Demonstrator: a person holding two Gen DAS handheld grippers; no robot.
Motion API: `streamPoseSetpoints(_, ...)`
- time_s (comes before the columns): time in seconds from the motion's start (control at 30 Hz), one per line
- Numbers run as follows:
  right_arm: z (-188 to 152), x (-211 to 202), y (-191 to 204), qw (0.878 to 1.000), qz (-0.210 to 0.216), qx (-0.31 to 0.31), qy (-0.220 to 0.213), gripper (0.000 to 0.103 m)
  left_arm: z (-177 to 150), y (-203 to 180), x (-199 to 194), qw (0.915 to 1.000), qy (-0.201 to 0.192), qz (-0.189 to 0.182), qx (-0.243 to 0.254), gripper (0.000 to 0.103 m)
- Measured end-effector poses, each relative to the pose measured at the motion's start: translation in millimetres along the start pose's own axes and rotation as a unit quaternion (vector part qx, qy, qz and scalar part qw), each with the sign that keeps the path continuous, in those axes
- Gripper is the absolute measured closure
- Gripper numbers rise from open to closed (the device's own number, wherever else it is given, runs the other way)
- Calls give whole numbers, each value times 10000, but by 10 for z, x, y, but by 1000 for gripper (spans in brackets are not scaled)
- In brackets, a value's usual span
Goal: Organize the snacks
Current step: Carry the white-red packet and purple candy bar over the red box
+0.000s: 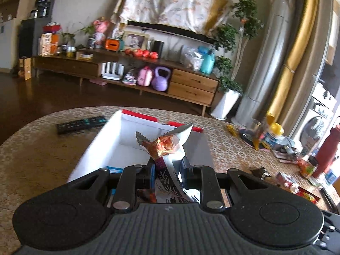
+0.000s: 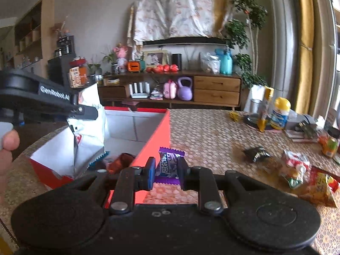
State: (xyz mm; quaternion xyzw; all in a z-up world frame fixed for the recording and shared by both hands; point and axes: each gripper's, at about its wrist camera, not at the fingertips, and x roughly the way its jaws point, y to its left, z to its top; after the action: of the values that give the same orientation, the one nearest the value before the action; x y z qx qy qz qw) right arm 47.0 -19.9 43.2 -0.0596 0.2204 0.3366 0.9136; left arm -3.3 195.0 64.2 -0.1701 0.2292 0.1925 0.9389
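Observation:
A red box with a white inside (image 1: 99,140) stands on the woven table top. My left gripper (image 1: 169,171) is shut on a white snack bag (image 1: 170,146) with orange print and holds it above the box's near end. In the right wrist view that left gripper (image 2: 92,113) comes in from the left with the white bag (image 2: 91,131) hanging over the box (image 2: 157,131). My right gripper (image 2: 166,175) is shut on a small purple candy packet (image 2: 169,165), just right of the box's red wall and above the table. A dark red packet (image 2: 121,161) lies inside the box.
A black remote (image 1: 80,124) lies left of the box. Loose snacks lie to the right: a black packet (image 2: 257,154), a red-and-white bag (image 2: 295,170) and an orange bag (image 2: 318,189). A yellow-capped bottle (image 2: 280,112) and clutter stand at the far right. A person's hand (image 2: 8,146) shows at the left edge.

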Motion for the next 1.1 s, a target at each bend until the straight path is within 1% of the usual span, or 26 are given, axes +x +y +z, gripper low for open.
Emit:
streamPoseSetpoints(0.17, 129, 61, 182, 9996, 163, -206, -56, 82, 55, 204, 87, 9995, -49, 312, 38, 81)
streamPoseSetpoints(0.3, 214, 177, 335, 9988, 290, -384, -47, 82, 75, 348, 213, 9989, 74, 461, 78, 81)
streamPoseSetpoints(0.4, 234, 310, 430, 9981, 377, -483, 67, 82, 62, 417, 326, 9981, 187, 562, 192, 81)
streamPoseSetpoints(0.67, 176, 660, 672, 9944, 526, -784, 480, 82, -94, 414, 598, 9952, 604, 549, 536, 81)
streamPoseSetpoints(0.83, 139, 804, 735, 9921, 507, -920, 686, 82, -187, 366, 730, 9927, 857, 473, 705, 81)
streamPoseSetpoints(1.0, 103, 868, 704, 9909, 462, -990, 786, 80, -254, 336, 796, 9907, 1000, 496, 780, 81)
streamPoseSetpoints(1.1, 87, 856, 681, 9916, 444, -974, 731, 77, -292, 329, 818, 9893, 1071, 547, 824, 81)
